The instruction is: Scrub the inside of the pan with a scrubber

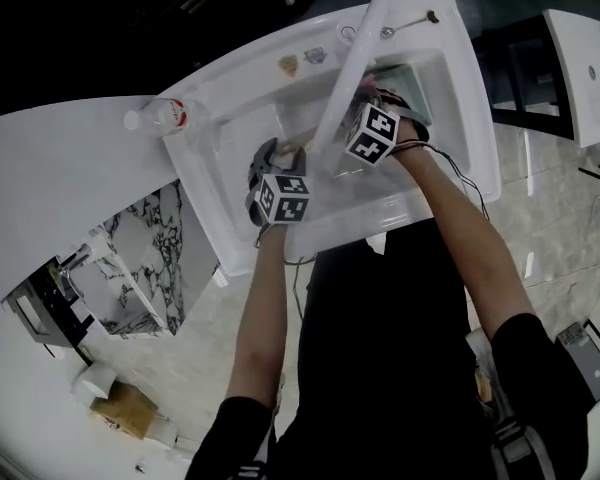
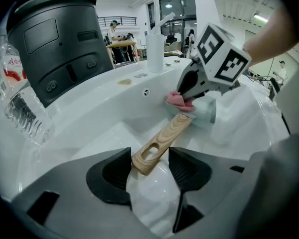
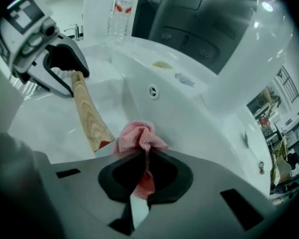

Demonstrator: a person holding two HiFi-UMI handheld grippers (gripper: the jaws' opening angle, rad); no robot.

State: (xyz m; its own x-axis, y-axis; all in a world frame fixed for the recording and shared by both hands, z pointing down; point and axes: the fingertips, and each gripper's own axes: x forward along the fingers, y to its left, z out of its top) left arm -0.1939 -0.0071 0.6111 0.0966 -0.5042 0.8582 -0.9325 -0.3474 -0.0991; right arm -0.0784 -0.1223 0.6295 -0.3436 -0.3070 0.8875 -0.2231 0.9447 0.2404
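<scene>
1. My left gripper has its jaws closed onto the end of the pan's wooden handle. The dark ribbed pads press it from both sides, right at the oval hanging hole.
2. The handle is pale wood with a wavy grain, rounded at the end. It slants up from the jaws toward the middle of the sink.
3. The pan sits down inside the sink's basin, a smooth, pale grey-green body at the handle's far end. Most of it is covered by my other gripper.
4. My right gripper has its jaws pinched almost fully together on the scrubber — a pink, mesh-textured cloth bunched into a crumpled knot that bulges out past the jaw tips.
5. The scrubber lies against the pan just where the handle joins it, inside the basin. I cannot tell whether it touches the pan's inner surface.
6. The sink is glossy white with rounded walls, and a small round overflow hole shows in its back wall.
7. A long white faucet reaches over the basin — a smooth straight tube.
8. A clear ribbed plastic bottle with a red label lies on the sink's left corner.
</scene>
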